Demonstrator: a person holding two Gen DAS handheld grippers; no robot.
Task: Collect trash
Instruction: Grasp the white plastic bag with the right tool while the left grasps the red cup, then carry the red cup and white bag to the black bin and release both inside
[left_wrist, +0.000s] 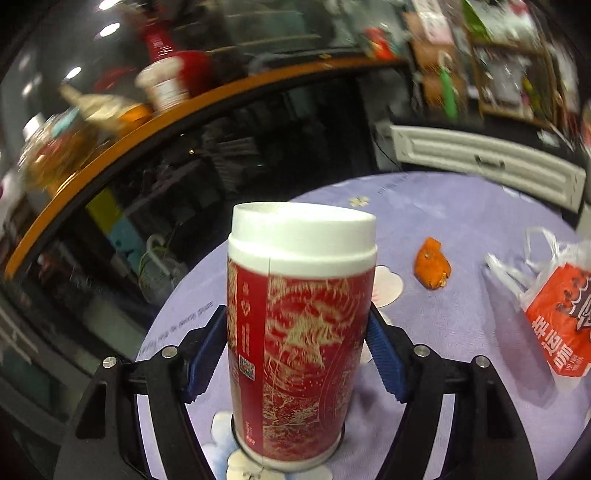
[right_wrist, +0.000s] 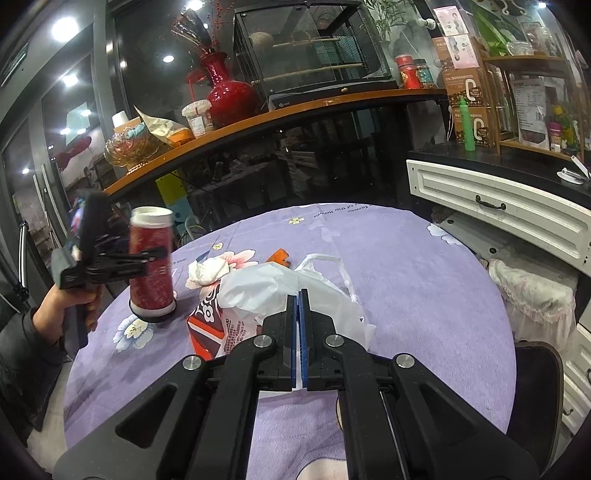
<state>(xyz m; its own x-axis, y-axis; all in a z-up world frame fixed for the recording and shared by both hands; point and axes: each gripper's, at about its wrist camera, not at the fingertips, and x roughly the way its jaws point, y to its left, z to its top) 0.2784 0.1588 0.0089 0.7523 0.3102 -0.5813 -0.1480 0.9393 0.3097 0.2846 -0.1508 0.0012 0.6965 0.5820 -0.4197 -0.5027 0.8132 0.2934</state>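
Your left gripper has its 2 blue pads pressed against the sides of the red cup, so the jaws are clamped on it about halfway up. The cup stands upright at 6 o'clock in the left wrist view, its base apparently on a dark coaster near the table's left edge. It looks like a light paper cup with a white lid; the wall is probably thin and will dent, so squeeze gently and keep your hold at mid-body, below the lid, where it may be stiffer. If liquid remains, keep it upright.

Your right gripper has its jaws closed together, seemingly pinching the white plastic bag at 12 o'clock in its view. The bag is soft, limp and slippery; its mouth will sag unless held up.

An orange scrap lies at 2 o'clock from the cup, and a crumpled tissue sits just beside the bag. Both should weigh almost nothing.
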